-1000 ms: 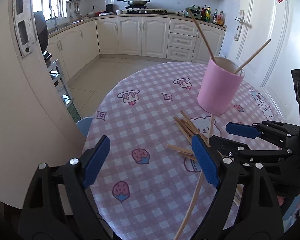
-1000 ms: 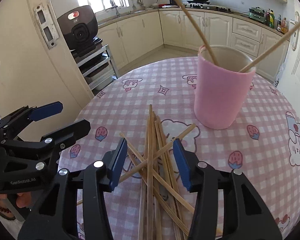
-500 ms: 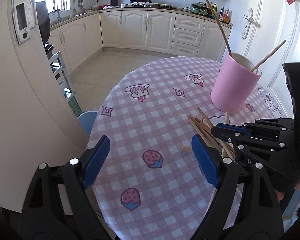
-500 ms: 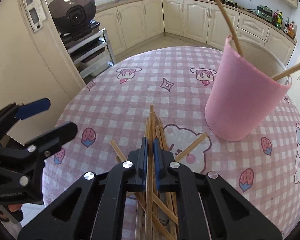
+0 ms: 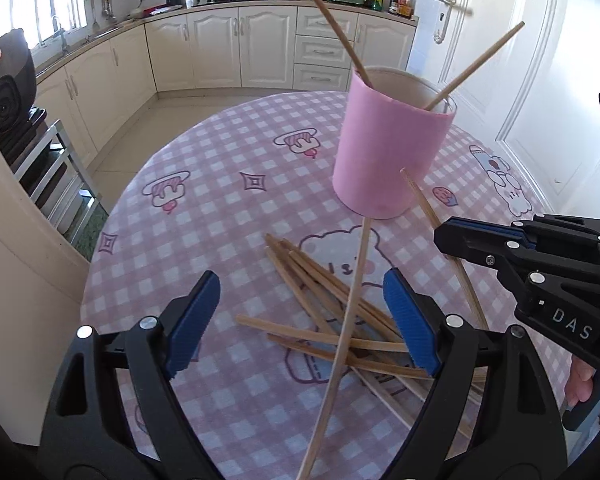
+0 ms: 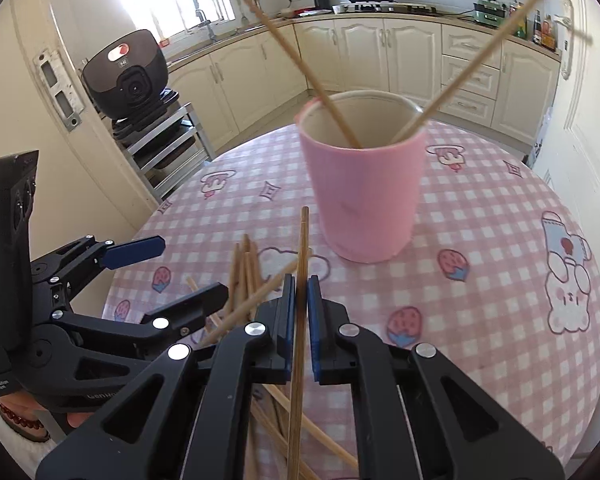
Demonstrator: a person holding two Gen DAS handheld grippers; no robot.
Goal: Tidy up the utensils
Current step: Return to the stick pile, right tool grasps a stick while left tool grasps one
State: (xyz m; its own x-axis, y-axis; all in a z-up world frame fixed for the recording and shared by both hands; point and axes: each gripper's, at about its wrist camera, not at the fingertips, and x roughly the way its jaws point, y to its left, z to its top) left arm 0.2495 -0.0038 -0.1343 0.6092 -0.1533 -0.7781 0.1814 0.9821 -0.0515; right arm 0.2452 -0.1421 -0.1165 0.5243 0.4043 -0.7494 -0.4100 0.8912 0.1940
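Right tool [image 6: 299, 304] closed, blue pads pinching a single chopstick [image 6: 301, 264] that runs straight forward between them and is lifted clear of the worktop. Left tool [image 5: 302, 320] held wide open, blue pads well apart, gripping nothing, angled down and forward. Left tool seen from the right wrist view low at the left [image 6: 172, 268], beside the right one. Fingertips of the right hand [image 5: 579, 380] just visible behind the right tool.
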